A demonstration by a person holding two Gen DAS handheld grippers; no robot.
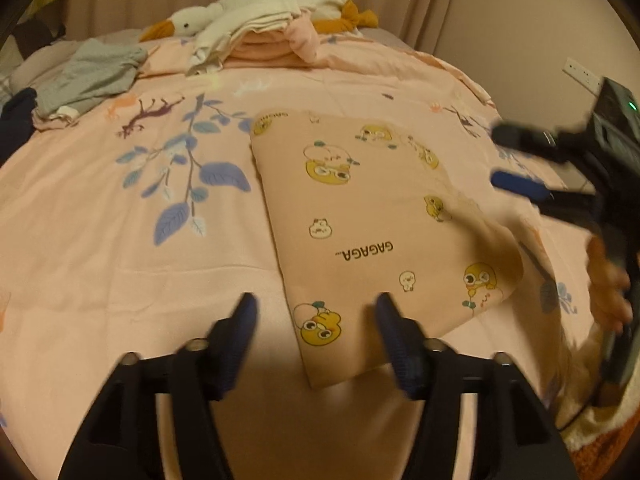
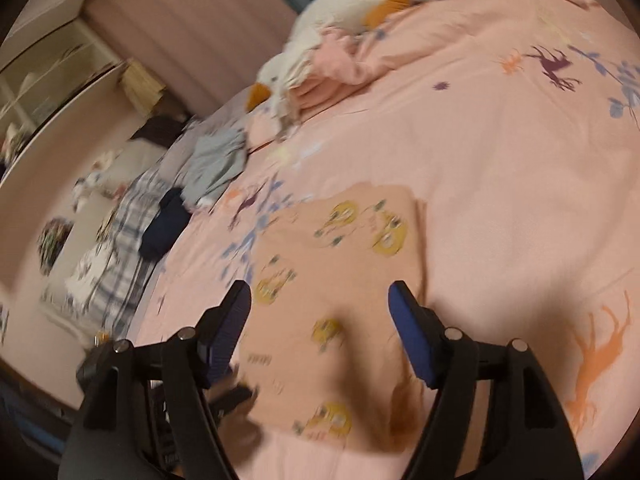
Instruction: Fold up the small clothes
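my left gripper (image 1: 314, 316) hangs wide open and empty over the near edge of the pink duck-print garment (image 1: 372, 220), which lies flat on the bedspread (image 1: 120, 240) in a tidy folded rectangle, and my right gripper (image 2: 320, 304) hovers above it just as wide, holding nothing. i'd say this piece is folded or one fold short. next i either pinch an edge for a last fold or reach for the grey garment (image 1: 94, 74) far left.
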